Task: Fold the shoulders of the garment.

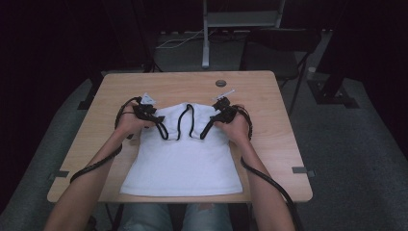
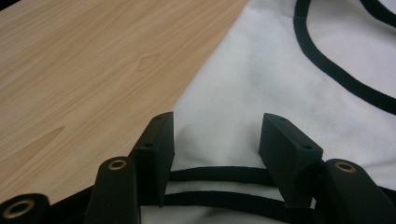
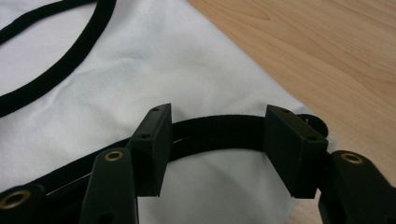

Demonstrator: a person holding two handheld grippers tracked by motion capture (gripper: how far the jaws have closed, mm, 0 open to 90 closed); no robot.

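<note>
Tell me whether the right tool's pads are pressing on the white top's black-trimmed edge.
Apart. In the right gripper view the right tool straddles the black trim of the white top, gaps beside both pads.

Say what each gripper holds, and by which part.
Nothing. Both the left gripper and right gripper stand open over the white top's black armhole trim, unclamped.
</note>
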